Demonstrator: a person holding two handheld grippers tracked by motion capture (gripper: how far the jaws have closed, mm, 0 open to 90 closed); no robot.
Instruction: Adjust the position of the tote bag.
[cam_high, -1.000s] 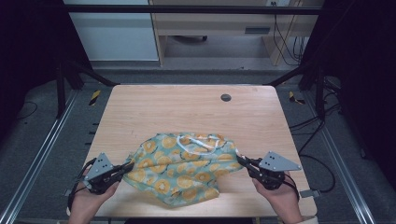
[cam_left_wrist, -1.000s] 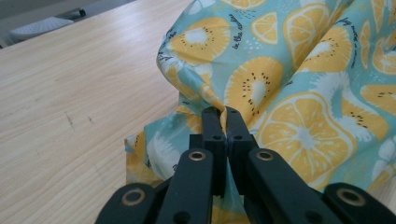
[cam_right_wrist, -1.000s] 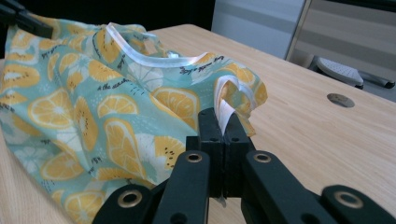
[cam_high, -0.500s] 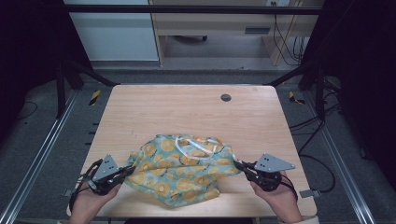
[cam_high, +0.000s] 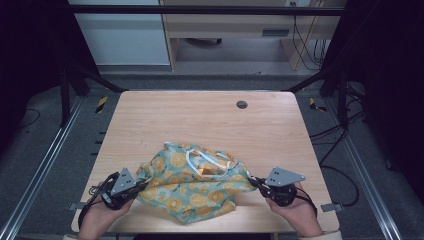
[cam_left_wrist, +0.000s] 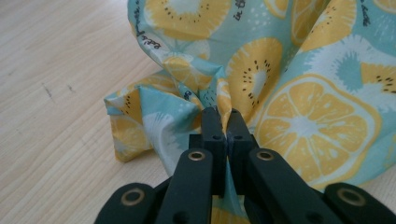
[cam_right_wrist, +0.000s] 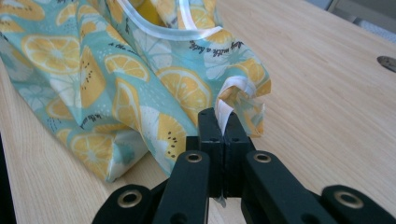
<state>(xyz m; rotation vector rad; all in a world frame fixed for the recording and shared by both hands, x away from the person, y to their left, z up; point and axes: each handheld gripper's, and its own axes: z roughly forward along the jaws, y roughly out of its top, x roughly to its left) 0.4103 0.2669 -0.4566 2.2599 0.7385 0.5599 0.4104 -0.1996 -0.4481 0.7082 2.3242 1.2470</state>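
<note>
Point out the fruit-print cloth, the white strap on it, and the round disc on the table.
fruit-print cloth (cam_high: 192, 192): high view, middle of the printed fabric.
white strap (cam_right_wrist: 161, 31): right gripper view, curved stretch of the strap.
round disc (cam_high: 242, 104): high view, its centre.

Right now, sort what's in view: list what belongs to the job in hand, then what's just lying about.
In the job:
- fruit-print cloth
- left gripper, shut on its left corner
- right gripper, shut on its white-trimmed right edge

Lying about:
- round grommet set in the table, far side
</note>
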